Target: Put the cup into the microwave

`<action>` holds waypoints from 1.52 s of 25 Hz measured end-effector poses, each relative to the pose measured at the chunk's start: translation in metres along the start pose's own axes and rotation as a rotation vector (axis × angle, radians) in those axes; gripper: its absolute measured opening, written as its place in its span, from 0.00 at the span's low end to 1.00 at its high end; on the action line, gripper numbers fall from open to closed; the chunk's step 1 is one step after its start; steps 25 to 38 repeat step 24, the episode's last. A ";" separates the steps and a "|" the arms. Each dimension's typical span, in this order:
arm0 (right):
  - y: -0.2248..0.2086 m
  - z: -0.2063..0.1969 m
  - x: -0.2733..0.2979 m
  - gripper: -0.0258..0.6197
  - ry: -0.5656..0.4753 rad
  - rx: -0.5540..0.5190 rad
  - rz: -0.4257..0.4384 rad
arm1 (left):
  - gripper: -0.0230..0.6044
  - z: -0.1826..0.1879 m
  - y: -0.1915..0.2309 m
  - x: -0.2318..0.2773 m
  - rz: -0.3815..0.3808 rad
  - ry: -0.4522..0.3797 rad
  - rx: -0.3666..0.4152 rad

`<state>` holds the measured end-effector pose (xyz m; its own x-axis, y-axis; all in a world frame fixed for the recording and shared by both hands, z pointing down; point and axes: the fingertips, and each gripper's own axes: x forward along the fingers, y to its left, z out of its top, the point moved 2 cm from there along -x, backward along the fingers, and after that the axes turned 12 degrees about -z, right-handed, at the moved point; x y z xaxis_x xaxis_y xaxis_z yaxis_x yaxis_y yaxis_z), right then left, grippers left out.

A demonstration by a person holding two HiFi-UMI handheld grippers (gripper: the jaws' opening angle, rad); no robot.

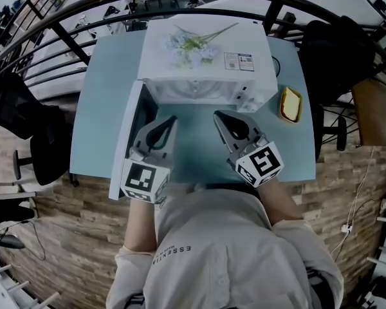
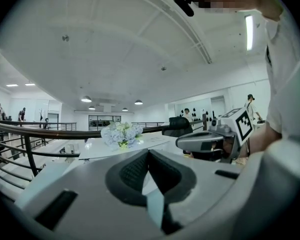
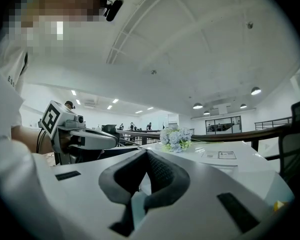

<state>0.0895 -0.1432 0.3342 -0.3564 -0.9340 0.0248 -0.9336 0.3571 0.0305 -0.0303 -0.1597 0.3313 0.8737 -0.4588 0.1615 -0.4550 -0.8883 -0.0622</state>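
The white microwave point(image 1: 199, 66) stands at the back of the pale blue table point(image 1: 106, 89), its door point(image 1: 125, 140) swung open to the left. No cup shows in any view, and the oven's inside is mostly hidden from above. My left gripper point(image 1: 173, 118) hovers in front of the opening, beside the door, jaws shut and empty. The right gripper point(image 1: 217, 114) hangs level next to it, also shut with nothing between its fingers. From the left gripper view the left gripper point(image 2: 149, 153) is closed at its tip. The right gripper point(image 3: 146, 152) looks the same in its own view.
A bunch of pale blue flowers point(image 1: 192, 44) lies on top of the microwave. A yellow object point(image 1: 291, 103) sits on the table right of it. A black chair point(image 1: 334, 50) stands at the right, another point(image 1: 26, 118) at the left, and a curved railing point(image 1: 64, 18) behind.
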 end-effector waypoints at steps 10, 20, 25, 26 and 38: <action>0.003 0.003 0.003 0.06 0.006 0.017 0.004 | 0.04 0.002 0.005 -0.006 0.021 -0.008 -0.018; 0.001 0.002 0.003 0.06 -0.001 0.030 -0.030 | 0.04 0.001 0.002 -0.007 0.015 -0.010 -0.019; -0.001 0.000 0.003 0.06 -0.001 0.035 -0.051 | 0.04 0.001 0.002 -0.008 0.011 -0.007 -0.021; -0.001 0.000 0.003 0.06 -0.001 0.035 -0.051 | 0.04 0.001 0.002 -0.008 0.011 -0.007 -0.021; -0.001 0.000 0.003 0.06 -0.001 0.035 -0.051 | 0.04 0.001 0.002 -0.008 0.011 -0.007 -0.021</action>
